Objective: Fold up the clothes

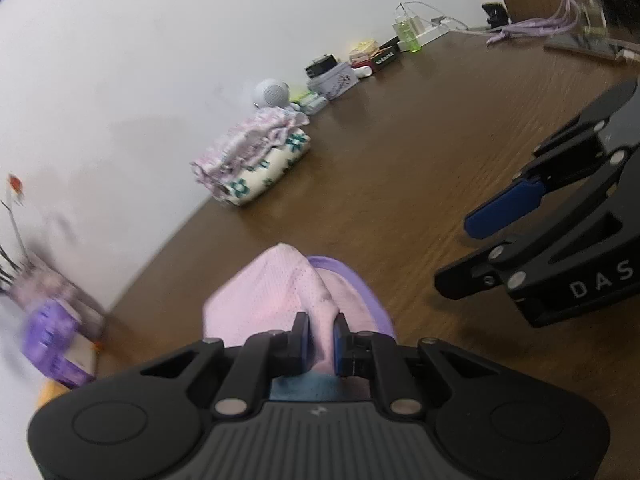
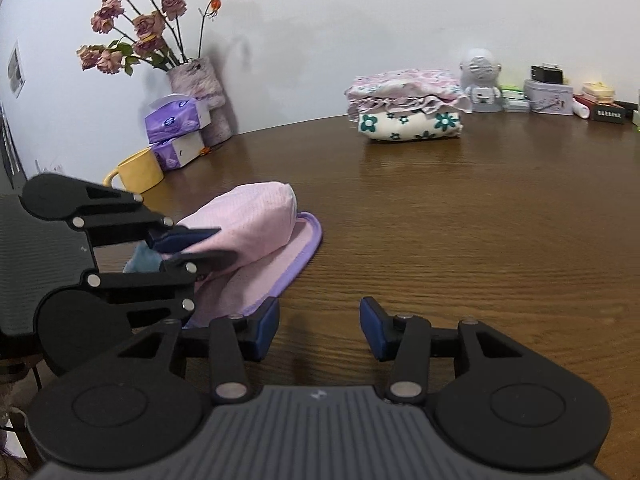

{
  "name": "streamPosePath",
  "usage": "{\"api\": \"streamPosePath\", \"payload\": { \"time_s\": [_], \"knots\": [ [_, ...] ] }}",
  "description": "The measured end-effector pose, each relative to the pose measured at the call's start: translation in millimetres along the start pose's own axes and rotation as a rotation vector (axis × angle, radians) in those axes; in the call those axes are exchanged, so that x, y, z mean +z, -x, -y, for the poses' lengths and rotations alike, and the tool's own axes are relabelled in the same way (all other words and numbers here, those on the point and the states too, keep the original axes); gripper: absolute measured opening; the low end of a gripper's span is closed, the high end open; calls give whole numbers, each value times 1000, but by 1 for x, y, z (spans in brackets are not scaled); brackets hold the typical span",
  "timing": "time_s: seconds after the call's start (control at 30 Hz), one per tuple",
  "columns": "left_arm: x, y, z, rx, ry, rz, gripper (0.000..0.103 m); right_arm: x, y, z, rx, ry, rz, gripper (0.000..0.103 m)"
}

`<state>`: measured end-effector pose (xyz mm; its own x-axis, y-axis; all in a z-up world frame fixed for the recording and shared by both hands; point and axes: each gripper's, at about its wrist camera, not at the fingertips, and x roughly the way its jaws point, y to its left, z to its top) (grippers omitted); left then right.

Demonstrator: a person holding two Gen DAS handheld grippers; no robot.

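Fingers point(image 1: 304, 340) of the left gripper point(image 1: 320, 340) are seen pinching pink cloth point(image 1: 256, 296); "DAS" is read on the empty, half-open right gripper point(image 1: 476, 252), roses point(image 2: 132, 28) seen only from its view.

The left wrist view sits on the left gripper point(image 1: 321, 340), close above the pink garment point(image 1: 260, 296), tilted, facing the wall over the table point(image 1: 420, 140). The right wrist view sits on the right gripper point(image 2: 320, 330), low and level. Both share the garment, the folded stack point(image 1: 256, 160) and each other's gripper.
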<state>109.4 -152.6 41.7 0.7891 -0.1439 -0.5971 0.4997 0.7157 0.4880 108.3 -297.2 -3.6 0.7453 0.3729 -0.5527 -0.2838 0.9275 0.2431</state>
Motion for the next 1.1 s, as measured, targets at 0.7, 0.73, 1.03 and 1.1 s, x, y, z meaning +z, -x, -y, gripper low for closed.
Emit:
{"api": "streamPosePath", "payload": {
  "time_s": [0.7, 0.73, 1.03, 1.1],
  "knots": [
    [-28, 1, -95, -229, 510, -18, 30, 4, -20, -21, -24, 19, -29, 46],
    [-31, 6, -100, -225, 530, 2, 31, 5, -19, -21, -25, 11, -21, 46],
    [-75, -3, -147, -207, 738, -69, 42, 16, -12, -48, 137, 8, -11, 46],
    [-79, -8, -147, -242, 751, -76, 42, 14, -16, -53, 140, 11, -34, 46]
  ]
}}
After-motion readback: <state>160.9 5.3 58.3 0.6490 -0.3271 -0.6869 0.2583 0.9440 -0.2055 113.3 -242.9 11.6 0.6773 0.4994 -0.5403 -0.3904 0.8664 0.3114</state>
